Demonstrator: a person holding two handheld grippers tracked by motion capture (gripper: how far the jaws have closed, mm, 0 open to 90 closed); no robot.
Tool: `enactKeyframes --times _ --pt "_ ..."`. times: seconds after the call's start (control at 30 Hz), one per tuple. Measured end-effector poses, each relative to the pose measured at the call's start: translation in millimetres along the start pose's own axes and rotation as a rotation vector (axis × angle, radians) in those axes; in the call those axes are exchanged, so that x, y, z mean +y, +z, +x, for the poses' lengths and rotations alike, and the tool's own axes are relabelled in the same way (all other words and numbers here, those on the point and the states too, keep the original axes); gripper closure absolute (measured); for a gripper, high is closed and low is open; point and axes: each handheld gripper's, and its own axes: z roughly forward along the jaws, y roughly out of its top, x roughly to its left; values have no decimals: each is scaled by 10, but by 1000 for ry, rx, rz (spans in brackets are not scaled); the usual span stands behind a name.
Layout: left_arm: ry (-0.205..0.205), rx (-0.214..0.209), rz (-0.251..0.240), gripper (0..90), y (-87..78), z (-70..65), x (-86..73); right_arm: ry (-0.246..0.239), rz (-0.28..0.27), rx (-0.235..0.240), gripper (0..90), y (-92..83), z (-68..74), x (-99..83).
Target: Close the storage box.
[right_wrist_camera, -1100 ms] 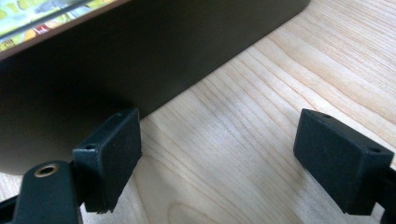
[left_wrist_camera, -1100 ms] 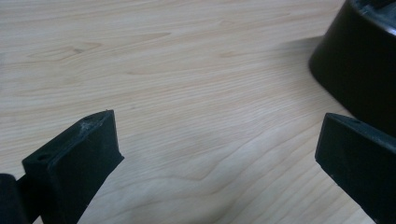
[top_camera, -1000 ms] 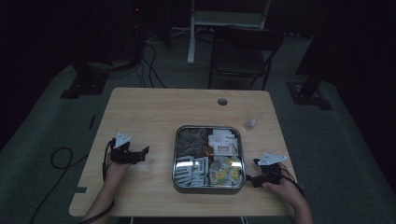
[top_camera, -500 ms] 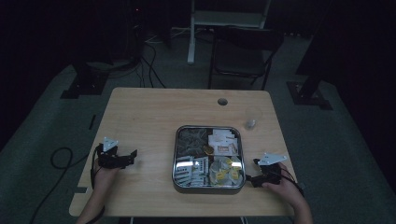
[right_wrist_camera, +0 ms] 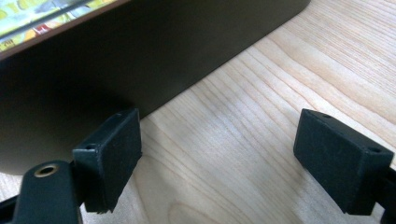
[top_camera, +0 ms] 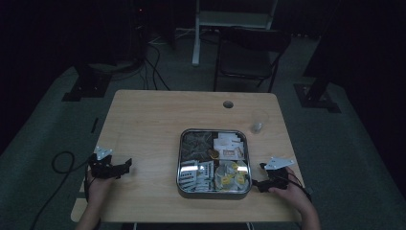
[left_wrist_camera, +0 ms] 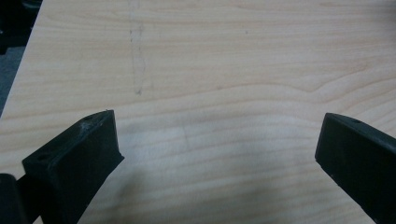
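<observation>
Tray point(top_camera: 214, 194) of sorted packets is sitting at the bench's point(top_camera: 158, 120) five o'clock, a clear cup point(top_camera: 258, 121) at its one o'clock. The right gripper point(top_camera: 258, 183) is resting just beside the tray's wall, jaws apart — likely poised to steady it. The left gripper point(top_camera: 125, 166), jaws also apart over bare wood, is retreating toward eight o'clock — farther from the tray than a second ago.

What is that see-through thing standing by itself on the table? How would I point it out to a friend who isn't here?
Start at the wooden table and find the square metal tray of packets near its front. Look just past the tray's far right corner: a small clear glass stands there alone. It is the one transparent, upright thing, apart from the tray and from both claws.
</observation>
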Motion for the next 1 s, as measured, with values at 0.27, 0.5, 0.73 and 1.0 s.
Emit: enactKeyframes --times 0.27,0.5,0.73,1.0 --pt "-13 31 29 4 -91 53 -86 0 0 0 149 0 0 0" --pt "-27 44 43 4 -159 40 -152 0 0 0 149 0 0 0" --pt "-38 76 80 4 -170 17 -230 0 0 0 149 0 0 0" --pt "-15 82 107 4 -157 6 -232 0 -1 0 149 1 1 -1"
